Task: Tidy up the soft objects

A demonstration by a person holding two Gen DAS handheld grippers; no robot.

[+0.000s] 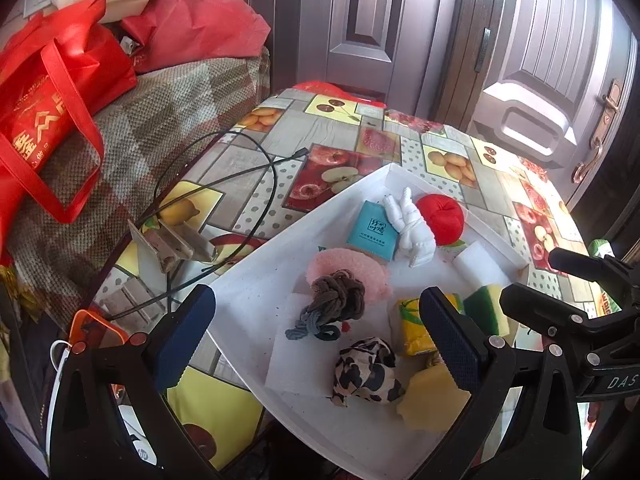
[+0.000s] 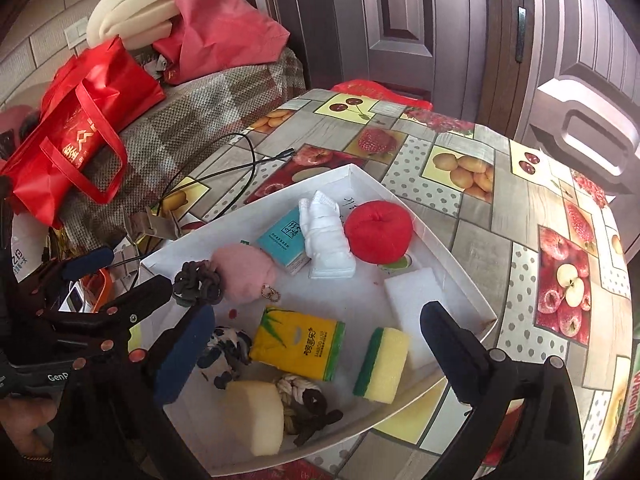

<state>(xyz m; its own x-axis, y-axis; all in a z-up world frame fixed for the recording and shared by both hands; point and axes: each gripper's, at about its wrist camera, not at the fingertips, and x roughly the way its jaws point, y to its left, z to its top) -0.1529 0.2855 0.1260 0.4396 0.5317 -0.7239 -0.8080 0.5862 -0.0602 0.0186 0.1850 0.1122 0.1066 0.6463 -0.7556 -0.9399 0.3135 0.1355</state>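
Note:
A white shallow box [image 1: 256, 276] [image 2: 448, 256] on the fruit-print table holds soft things: a red ball [image 1: 440, 220] [image 2: 378, 230], white plush figure [image 1: 412, 228] [image 2: 326, 236], teal tissue pack [image 1: 372, 230] [image 2: 282, 240], pink puff [image 1: 344, 268] [image 2: 244, 268], knotted hair ties [image 1: 336, 300] [image 2: 198, 284], yellow tissue pack [image 1: 412, 324] [image 2: 298, 342], green-yellow sponge [image 1: 486, 306] [image 2: 382, 364], leopard scrunchie [image 1: 366, 372], pale foam [image 1: 432, 400] [image 2: 256, 416]. My left gripper [image 1: 316, 336] hovers open over the box's near side. My right gripper [image 2: 316, 350] hovers open over the yellow pack.
Red bags [image 1: 52, 92] [image 2: 80, 120] and white foam pieces [image 2: 132, 24] lie on a checked sofa at the left. A black cable [image 1: 224, 184] and a small phone stand [image 1: 172, 244] sit on the table left of the box. Doors [image 1: 360, 28] stand behind.

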